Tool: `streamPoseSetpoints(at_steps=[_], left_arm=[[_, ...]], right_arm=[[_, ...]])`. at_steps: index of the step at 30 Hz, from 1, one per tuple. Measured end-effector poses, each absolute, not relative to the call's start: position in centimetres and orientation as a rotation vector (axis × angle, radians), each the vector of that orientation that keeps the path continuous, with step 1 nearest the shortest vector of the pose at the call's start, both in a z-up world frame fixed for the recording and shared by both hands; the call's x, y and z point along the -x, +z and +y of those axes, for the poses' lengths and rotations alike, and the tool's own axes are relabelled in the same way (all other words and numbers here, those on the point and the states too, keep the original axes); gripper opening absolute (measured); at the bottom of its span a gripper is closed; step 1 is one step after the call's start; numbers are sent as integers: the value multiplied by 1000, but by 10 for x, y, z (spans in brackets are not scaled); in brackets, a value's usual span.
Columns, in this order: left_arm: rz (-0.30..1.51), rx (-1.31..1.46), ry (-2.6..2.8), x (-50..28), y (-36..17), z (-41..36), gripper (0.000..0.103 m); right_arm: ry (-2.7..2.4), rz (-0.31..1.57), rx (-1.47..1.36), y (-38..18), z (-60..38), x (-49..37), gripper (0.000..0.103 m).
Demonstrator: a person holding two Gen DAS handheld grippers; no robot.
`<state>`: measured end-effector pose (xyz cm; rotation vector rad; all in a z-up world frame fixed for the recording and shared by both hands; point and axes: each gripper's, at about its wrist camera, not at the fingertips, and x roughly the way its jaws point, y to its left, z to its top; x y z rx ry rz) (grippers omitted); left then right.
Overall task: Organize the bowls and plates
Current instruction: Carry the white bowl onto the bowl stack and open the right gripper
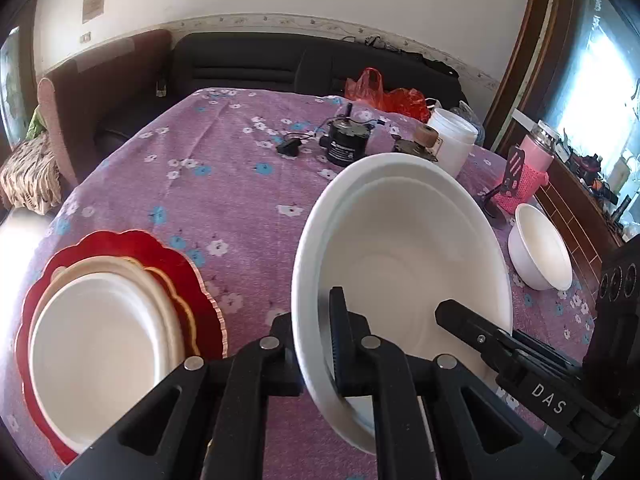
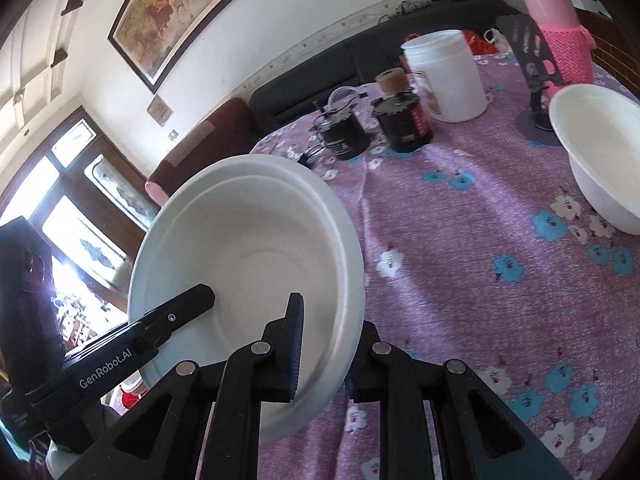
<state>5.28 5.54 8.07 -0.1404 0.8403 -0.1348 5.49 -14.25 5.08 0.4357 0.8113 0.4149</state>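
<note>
Reading the scene, line by line:
Writing on right gripper: "DAS" in white on the arm of the right gripper [image 1: 460,312], as seen from the left wrist.
Writing on left gripper: "GenRobot.AI" in white on the arm of the left gripper [image 2: 200,296], as seen from the right wrist.
Held thing: white plate [image 1: 400,256], tilted above the purple flowered worktop [image 1: 224,184], a second rim line showing inside its edge.
Left gripper state: clenched on the near rim of the white plate, one finger inside, one outside.
Right gripper state: likewise clamped on the plate's rim, on the opposite side.
Plate stack: red scalloped plate [image 1: 176,264] with paler plates on it, left of the white plate and partly hidden by the left gripper.
White bowl [image 1: 540,248]: resting on the worktop right of the white plate.
Hard to read: labels on the two black cylinders [image 2: 344,132] and the white tub [image 2: 444,76] beyond the white plate are too blurred.
Cut off: pink knitted bottle [image 2: 560,32], top clipped by the frame edge.
</note>
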Motion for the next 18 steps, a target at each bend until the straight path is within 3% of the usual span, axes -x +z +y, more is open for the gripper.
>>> streamPoseSetpoints(at_steps=[10,18], left_arm=[[773,219,-15,-1,110,156,9],[818,291,94,12,92,227,10]], right_arm=[[548,826,-346,92,-47,-38,19],[607,893,-239,81,38,-37,19]])
